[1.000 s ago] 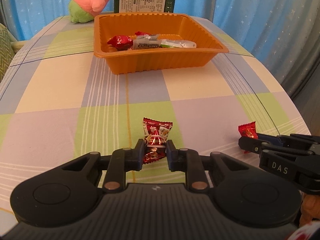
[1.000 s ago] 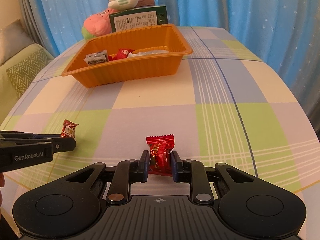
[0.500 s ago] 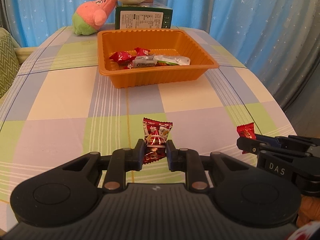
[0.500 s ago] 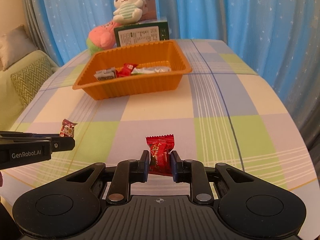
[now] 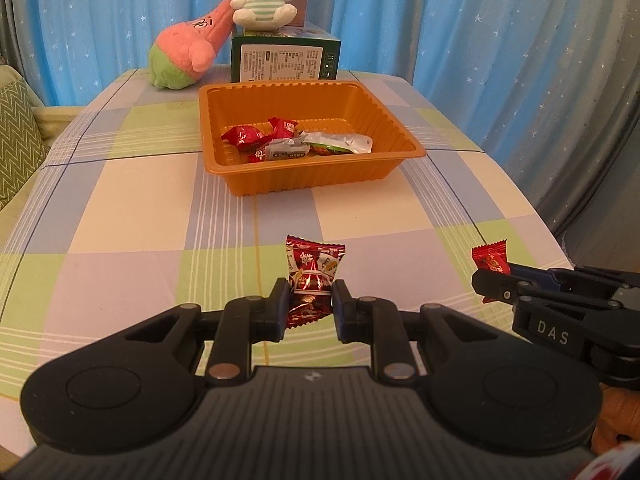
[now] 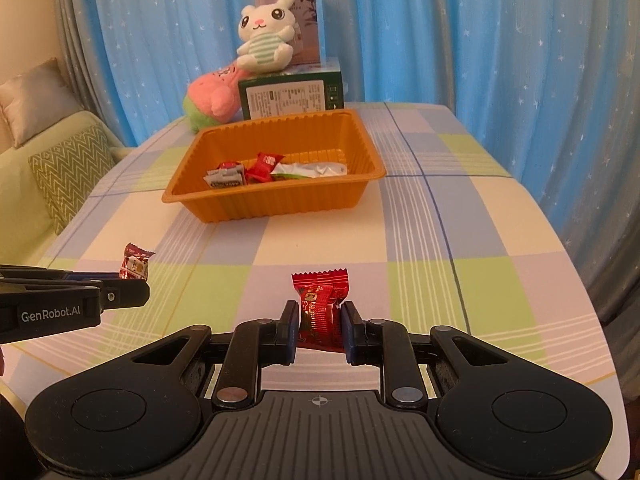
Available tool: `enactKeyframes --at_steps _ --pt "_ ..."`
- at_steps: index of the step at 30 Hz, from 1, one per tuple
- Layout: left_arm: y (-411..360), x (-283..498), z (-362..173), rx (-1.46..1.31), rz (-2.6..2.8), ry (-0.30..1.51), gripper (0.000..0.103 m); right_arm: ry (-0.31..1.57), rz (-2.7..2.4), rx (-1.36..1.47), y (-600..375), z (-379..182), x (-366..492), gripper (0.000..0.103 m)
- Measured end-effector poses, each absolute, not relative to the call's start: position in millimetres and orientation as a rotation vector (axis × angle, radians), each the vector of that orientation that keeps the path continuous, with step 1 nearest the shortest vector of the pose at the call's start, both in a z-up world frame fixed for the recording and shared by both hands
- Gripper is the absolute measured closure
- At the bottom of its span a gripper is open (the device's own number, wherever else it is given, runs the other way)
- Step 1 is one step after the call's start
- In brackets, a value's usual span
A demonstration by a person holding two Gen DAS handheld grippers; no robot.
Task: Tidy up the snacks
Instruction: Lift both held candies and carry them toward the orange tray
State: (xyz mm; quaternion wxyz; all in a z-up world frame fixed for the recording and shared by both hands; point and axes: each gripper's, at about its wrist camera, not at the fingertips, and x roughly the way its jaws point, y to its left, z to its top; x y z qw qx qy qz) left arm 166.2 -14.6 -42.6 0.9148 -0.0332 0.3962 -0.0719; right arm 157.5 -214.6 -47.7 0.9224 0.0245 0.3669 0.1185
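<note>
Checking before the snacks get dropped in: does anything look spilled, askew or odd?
Nothing stands out. The orange tray sits flat with wrappers inside it, and each gripper holds one red candy clear of the table.

Home living rm; star curtains (image 6: 460,40), sofa w/ cushion (image 6: 68,172), plush bunny (image 6: 264,36) on checked tablecloth (image 6: 460,216).

On the black side of my right tool (image 5: 560,308), seen from the left wrist, white capitals read "DAS" near its tip. On the black side of my left tool (image 6: 80,304), seen from the right wrist, white lettering read "GenRobot.AI". The dark green cardboard box (image 5: 285,59) behind the orange plastic tray (image 5: 312,184) carried a white printed panel, its lines too small to read. Print on the red foil candy wrappers stayed illegible.
</note>
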Motion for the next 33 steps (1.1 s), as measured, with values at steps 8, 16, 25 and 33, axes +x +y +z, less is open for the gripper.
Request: enactKeyframes --at_steps 8,16,25,33 --pt "-14 166 -31 -0.069 -0.153 0.8 0.083 0.741 0.242 0.044 -216 -41 156 0.08" --pt "-11 169 -24 -0.073 -0.157 0.791 0.083 0.727 0.24 0.04 -218 -34 161 0.08" --pt "-10 184 -18 -0.069 -0.165 0.779 0.083 0.709 0.236 0.031 -220 -28 175 0.08" --pt "-7 210 -10 -0.065 -0.174 0.764 0.083 0.682 0.254 0.021 -214 -16 204 0.08"
